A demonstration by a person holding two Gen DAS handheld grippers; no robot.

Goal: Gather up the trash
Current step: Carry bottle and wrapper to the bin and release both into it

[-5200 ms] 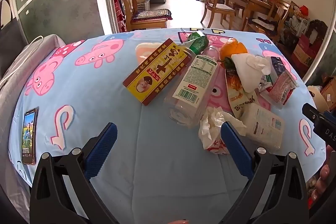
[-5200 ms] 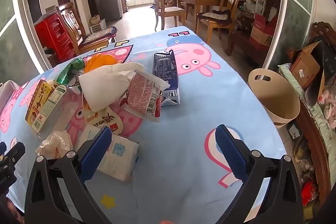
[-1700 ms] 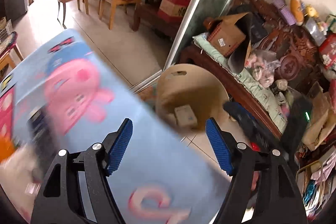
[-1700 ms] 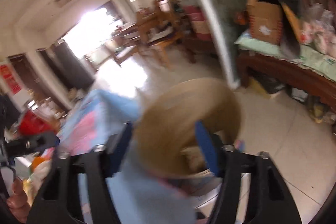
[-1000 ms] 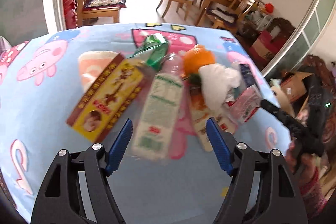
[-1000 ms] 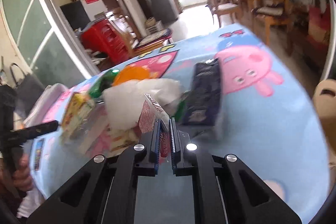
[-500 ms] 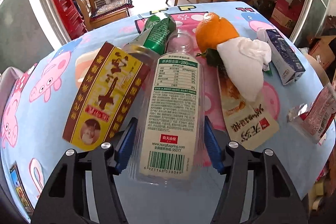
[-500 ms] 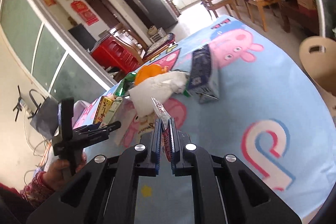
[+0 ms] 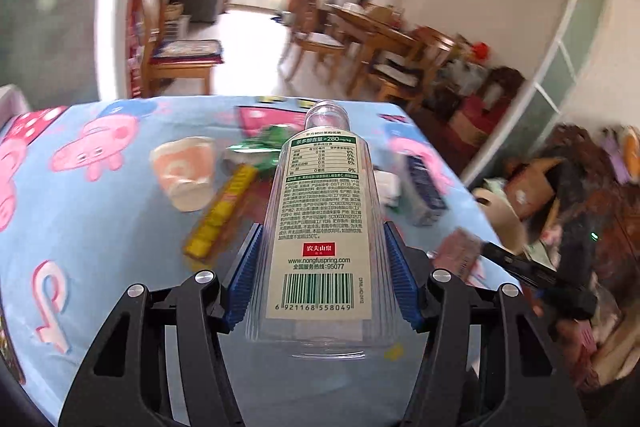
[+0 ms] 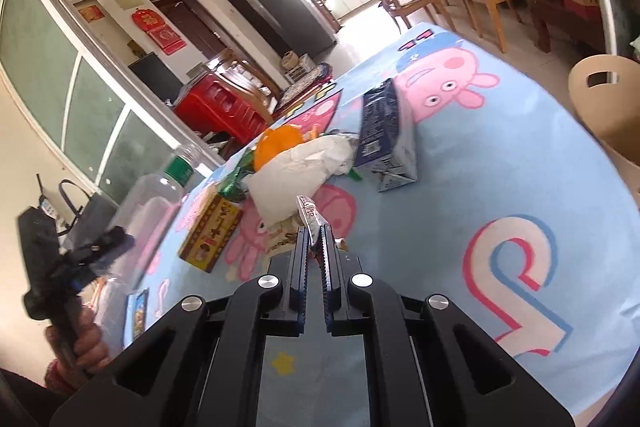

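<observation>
Bottle risk: the clear plastic bottle (image 9: 320,235) is smooth and round, gripped across its lower body with the neck pointing away; judged likely to slide or swing out if the hand tips forward on the way to the bin.
Bottle cause: blue pads (image 9: 245,275) bear only on the two side walls, near the base, so most of the bottle's length hangs beyond the grip.
Wrapper risk: the snack wrapper (image 10: 310,213) is thin and crinkled, caught by one edge; judged able to slip free or tear with a quick swing.
Left gripper (image 9: 322,277): jaws have just been closing, now about half open, pads pressed on the bottle, which is lifted clear of the tablecloth (image 9: 100,227).
Right gripper (image 10: 314,259): jaws nearly shut, wrapper pinched between them and sticking up past the tips, held above the cloth.
Left on table, near: yellow box (image 10: 210,233), white tissue (image 10: 296,171), dark blue carton (image 10: 384,135).
Left on table, farther: orange (image 10: 278,143), green packet (image 9: 266,147), paper cup (image 9: 186,171).
Bin (image 10: 606,99): tan, on the floor past the table's right edge, well apart from both grippers; a miss over that edge drops trash on the floor.
</observation>
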